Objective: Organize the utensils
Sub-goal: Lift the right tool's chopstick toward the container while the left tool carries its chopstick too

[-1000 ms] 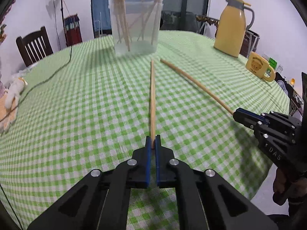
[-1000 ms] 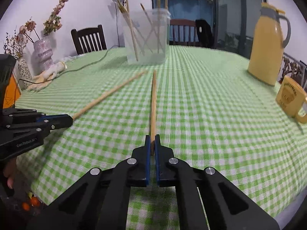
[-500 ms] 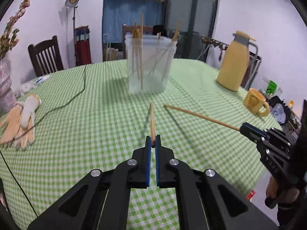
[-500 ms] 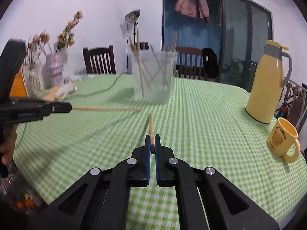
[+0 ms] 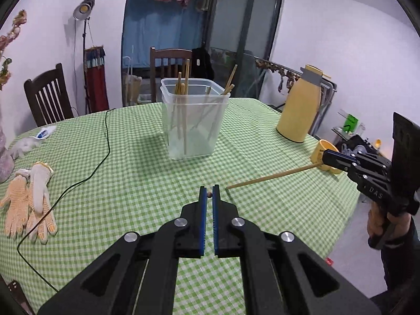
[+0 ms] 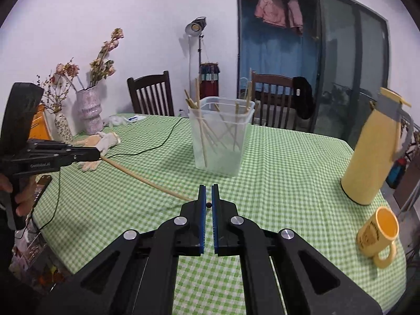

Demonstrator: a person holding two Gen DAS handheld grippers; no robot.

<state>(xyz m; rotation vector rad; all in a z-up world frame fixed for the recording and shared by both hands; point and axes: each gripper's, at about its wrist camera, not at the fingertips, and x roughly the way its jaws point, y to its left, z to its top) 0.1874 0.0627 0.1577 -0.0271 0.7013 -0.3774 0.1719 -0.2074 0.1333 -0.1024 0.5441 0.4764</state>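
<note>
Two grippers, left gripper [image 5: 209, 194] and right gripper [image 6: 209, 204], each pinch one chopstick [image 6: 147, 181] end-on between closed jaws.

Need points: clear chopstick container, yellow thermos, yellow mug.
clear container [image 5: 195, 134], left wrist view, on its front wall.
yellow thermos [image 6: 372, 157], right wrist view, mid-body.
yellow mug [image 6: 378, 232], right wrist view, on its outer side wall below the rim.
</note>
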